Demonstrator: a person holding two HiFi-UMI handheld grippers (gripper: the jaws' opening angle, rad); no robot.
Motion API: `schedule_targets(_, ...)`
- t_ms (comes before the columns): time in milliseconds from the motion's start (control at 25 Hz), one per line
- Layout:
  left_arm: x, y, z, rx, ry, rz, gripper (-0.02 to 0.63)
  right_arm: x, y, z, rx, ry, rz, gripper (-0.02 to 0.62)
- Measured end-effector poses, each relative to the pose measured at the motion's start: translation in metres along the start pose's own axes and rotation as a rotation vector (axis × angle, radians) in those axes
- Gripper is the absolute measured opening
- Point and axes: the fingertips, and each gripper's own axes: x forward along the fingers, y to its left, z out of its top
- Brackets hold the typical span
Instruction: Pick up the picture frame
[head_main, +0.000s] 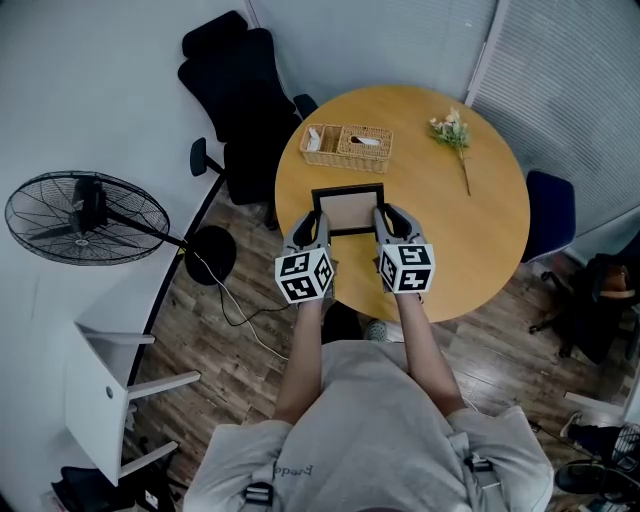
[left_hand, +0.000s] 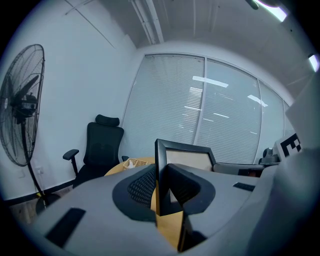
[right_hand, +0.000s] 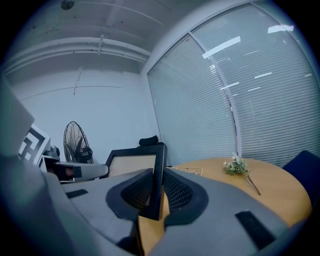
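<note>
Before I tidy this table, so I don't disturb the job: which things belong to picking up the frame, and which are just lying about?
In the job: picture frame, clamped at its side edges by the left hand-held gripper and the right hand-held gripper.
Lying about: wicker basket, flower sprig, black office chair, standing fan.

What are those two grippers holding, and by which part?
The black rectangular picture frame: the left gripper clamps its left side bar, the right gripper its right side bar.
</note>
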Motion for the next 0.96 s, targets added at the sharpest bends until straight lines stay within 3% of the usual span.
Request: schedule_targets(960,-0.018,0.004,-0.015,-0.025,0.004,0.011,0.089,-0.012,0.011,-0.016,-0.005,0.029,0.023,0.075)
